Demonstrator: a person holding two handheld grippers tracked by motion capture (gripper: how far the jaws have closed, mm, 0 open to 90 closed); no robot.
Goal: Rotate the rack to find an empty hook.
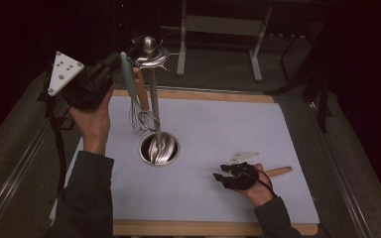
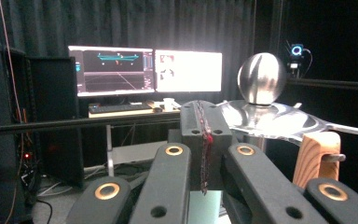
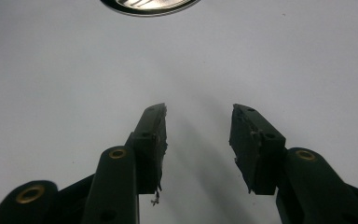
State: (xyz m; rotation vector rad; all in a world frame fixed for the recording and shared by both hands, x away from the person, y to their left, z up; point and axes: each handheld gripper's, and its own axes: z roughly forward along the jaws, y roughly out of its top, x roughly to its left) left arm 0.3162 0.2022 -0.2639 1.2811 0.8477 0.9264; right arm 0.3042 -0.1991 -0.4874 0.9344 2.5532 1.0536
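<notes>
A steel utensil stand [image 1: 153,99] rises from a round base [image 1: 159,148] on the white mat [image 1: 218,129]; its ball top [image 2: 262,78] is close ahead in the left gripper view. A wooden-handled utensil [image 1: 141,91] hangs from the stand's rim, its handle [image 2: 317,158] showing there too. My left gripper [image 1: 115,63] is raised beside the stand's top, its pads [image 2: 204,135] pressed together, and a teal-handled utensil [image 1: 127,74] hangs straight down from under them. My right gripper [image 1: 222,177] rests low over the mat, open [image 3: 198,126] with nothing between its fingers.
A wooden handle [image 1: 279,171] lies on the mat just right of my right hand. The mat sits on a wooden board [image 1: 213,228]. Wire loops of a whisk [image 1: 140,121] hang by the pole. Beyond the table stand monitors [image 2: 149,70] and a desk frame [image 1: 218,25].
</notes>
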